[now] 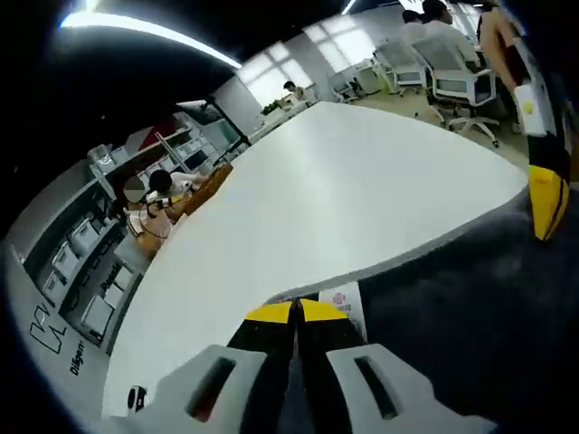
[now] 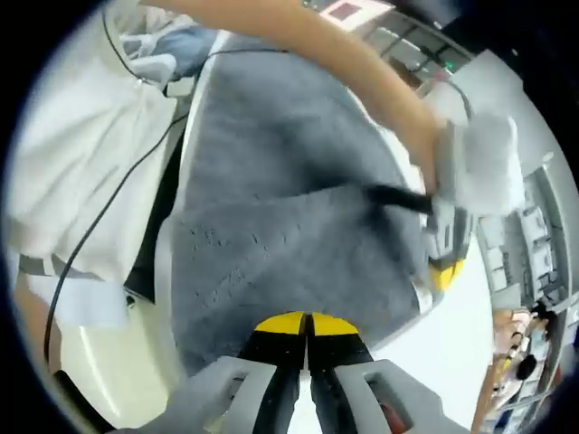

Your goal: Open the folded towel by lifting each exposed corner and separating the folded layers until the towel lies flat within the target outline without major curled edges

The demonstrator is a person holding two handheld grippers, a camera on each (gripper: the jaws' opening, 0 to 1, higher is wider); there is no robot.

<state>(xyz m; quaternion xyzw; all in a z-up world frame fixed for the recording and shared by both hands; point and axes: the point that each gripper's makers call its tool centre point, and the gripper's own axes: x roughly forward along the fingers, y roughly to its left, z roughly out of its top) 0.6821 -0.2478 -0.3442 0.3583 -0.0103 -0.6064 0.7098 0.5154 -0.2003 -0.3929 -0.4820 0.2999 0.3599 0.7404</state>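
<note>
Towel (image 2: 271,226) corners pinched in both hand-held grippers.
We see the left hand-held gripper (image 1: 296,312) closed on the edge by the label (image 1: 344,303), the right hand-held gripper (image 2: 306,324) closed on grey cloth just ahead, probably to spread layers over the white surface (image 1: 344,181).

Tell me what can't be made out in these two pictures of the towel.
- Left gripper view: the tag print is too small to read.
- Left gripper view: the grey towel runs off the lower right edge.
- Right gripper view: the left tool tip blurs against the towel; grip unclear.
- Neither view shows a target outline.
</note>
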